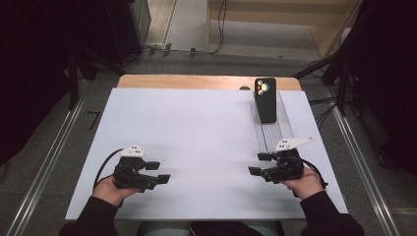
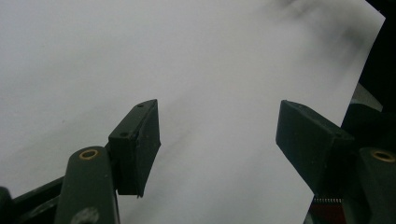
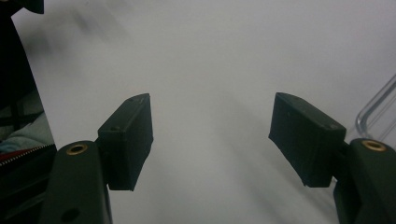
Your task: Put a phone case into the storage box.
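A black phone (image 1: pixel 265 100) stands upright at the far end of a clear plastic rack (image 1: pixel 273 129) on the right side of the white board (image 1: pixel 196 128). My left gripper (image 1: pixel 159 172) rests low near the board's front left, jaws apart and pointing right, with nothing between them. In the left gripper view its jaws (image 2: pixel 217 140) frame bare white board. My right gripper (image 1: pixel 259 163) sits at the front right, just below the rack's near end, jaws apart and pointing left. Bare board also lies between the jaws (image 3: pixel 210 135) in the right gripper view.
The rack's clear rim (image 3: pixel 376 109) shows at the right edge of the right gripper view. A wooden table edge (image 1: pixel 196 81) runs behind the board. Metal rails (image 1: pixel 364 167) flank the table, and cables (image 1: pixel 216 29) lie on the floor beyond.
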`<state>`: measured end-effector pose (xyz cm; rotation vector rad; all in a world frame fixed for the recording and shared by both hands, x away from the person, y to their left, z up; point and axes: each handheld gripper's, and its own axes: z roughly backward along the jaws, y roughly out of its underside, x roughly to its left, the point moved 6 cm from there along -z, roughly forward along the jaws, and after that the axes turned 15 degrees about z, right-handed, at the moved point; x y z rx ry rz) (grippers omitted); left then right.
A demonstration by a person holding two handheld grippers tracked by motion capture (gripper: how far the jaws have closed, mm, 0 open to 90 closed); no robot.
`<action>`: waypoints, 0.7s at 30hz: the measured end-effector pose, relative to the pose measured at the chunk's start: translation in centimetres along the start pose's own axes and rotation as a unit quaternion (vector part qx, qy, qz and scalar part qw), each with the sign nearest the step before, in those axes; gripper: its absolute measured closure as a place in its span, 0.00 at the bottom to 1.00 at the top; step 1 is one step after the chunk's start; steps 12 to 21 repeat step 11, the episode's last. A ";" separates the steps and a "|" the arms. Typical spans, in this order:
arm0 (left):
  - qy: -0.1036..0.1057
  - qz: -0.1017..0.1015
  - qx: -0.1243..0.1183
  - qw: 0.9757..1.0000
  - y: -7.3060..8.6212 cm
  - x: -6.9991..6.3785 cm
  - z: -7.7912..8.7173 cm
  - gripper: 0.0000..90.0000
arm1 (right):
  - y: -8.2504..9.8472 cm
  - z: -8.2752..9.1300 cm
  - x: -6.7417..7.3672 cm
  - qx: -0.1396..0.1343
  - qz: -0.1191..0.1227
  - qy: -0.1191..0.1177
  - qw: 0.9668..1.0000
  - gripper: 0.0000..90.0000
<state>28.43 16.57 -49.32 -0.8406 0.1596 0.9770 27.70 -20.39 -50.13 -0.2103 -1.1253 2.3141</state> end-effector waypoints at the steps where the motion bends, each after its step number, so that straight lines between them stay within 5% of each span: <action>1: 0.000 0.000 0.002 1.000 0.1 0.0 0.0 0.34 | 0.3 0.0 0.0 0.000 0.000 0.000 1.000 0.32; 21: 0.001 -0.001 0.005 1.000 0.2 0.0 -0.1 0.34 | 1.5 0.0 0.3 0.007 0.004 -0.010 1.000 0.30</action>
